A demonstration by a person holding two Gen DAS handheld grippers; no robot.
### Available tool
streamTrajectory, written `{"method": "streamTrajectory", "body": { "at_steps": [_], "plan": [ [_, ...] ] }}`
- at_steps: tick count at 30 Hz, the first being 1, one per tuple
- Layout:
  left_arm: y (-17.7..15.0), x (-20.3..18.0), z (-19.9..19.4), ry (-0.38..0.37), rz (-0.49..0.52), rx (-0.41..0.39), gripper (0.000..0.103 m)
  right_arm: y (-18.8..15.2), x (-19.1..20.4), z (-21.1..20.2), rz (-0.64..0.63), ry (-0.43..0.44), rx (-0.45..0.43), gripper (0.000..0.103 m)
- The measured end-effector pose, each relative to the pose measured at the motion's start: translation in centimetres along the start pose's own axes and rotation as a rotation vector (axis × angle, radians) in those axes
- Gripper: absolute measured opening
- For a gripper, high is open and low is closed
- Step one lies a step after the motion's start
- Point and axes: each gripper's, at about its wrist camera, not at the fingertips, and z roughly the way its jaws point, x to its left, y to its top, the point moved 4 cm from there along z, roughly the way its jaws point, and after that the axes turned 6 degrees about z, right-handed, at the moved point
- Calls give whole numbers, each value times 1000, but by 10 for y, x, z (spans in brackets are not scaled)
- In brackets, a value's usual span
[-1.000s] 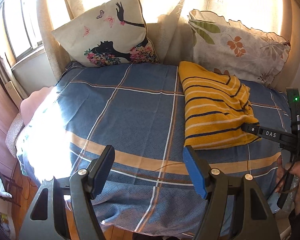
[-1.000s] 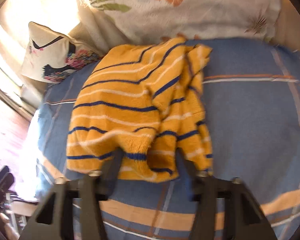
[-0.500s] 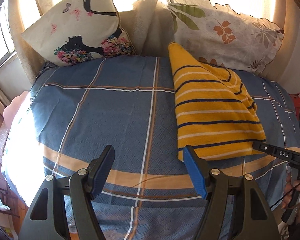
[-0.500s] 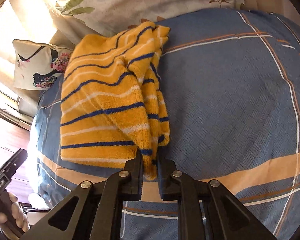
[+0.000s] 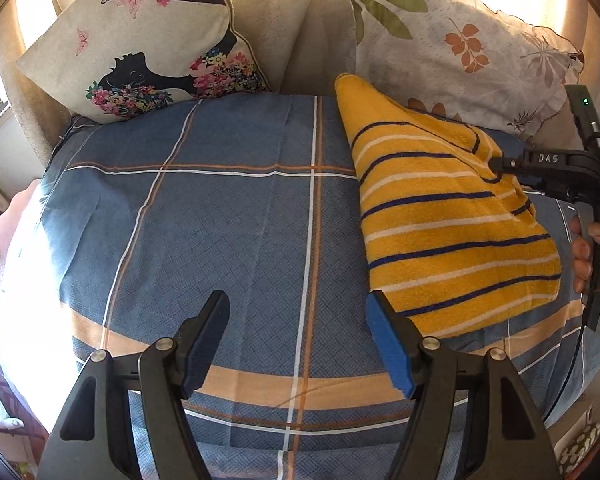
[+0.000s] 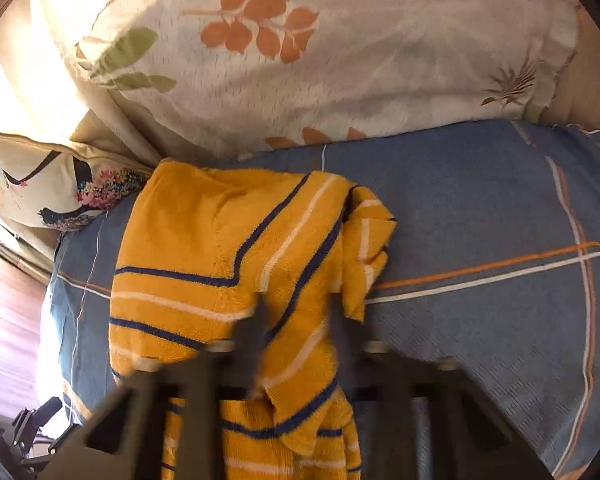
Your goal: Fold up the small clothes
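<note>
1. Gripping a fold of the yellow striped garment, the right gripper shows blurred at the bottom of its own view, fingers closed in on the cloth, which drapes over and between them.
2. Hovering at lower centre of its view, the left gripper has its fingers spread wide, with nothing between them.
3. Lifted cloth stands doubled over itself on the right of the left view, touching the leaf-print pillow at the upper right.
4. Judging from this, one fold is under way; the garment is not yet flat or squared on the blue plaid bedsheet, and further folds remain.
</note>
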Motion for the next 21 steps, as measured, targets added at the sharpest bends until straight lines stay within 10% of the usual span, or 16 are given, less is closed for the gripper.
{"method": "streamTrajectory", "body": {
  "at_steps": [10,15,21],
  "plan": [
    [5,29,7,11,-44,8,70,12,-44,25,10,-283,24,6],
    [9,23,10,-4,-20,2,70,21,-39,-10,44,-269,-34,12],
    [14,6,17,-35,13,10,70,43,13,-38,-12,-56,-146,16]
  ]
}}
